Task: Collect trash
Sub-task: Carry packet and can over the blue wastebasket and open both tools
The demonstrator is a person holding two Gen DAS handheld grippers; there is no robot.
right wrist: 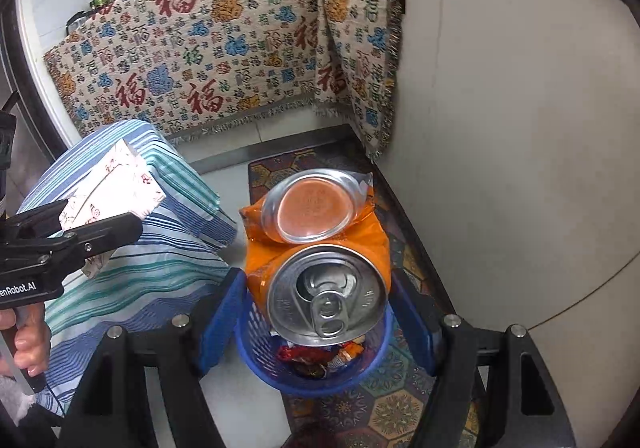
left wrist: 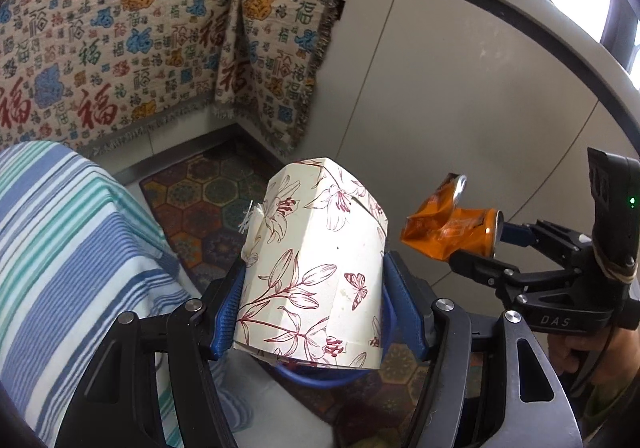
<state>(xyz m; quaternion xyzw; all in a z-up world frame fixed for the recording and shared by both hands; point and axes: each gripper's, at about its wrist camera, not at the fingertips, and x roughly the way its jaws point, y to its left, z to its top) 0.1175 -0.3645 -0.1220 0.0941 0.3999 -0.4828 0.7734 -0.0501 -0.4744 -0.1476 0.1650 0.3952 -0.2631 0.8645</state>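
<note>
Right wrist view shows your right gripper (right wrist: 320,308) pinching the crushed orange can (right wrist: 320,268) above the blue wastebasket (right wrist: 256,358) already holding wrappers, your left gripper (left wrist: 312,288) clamping the floral paper carton (left wrist: 312,268); both drops remain.

Orange crushed can (right wrist: 320,248), white box (left wrist: 316,268) with red floral print, blue basket (right wrist: 312,360)

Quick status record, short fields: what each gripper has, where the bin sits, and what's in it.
left gripper: shut on floral paper box
right gripper: shut on crushed orange can
bin: blue basket on the patterned mat, directly below the can
bin contents: coloured wrappers
beside bin: striped cloth
status: both items held above floor level, neither dropped yet
</note>
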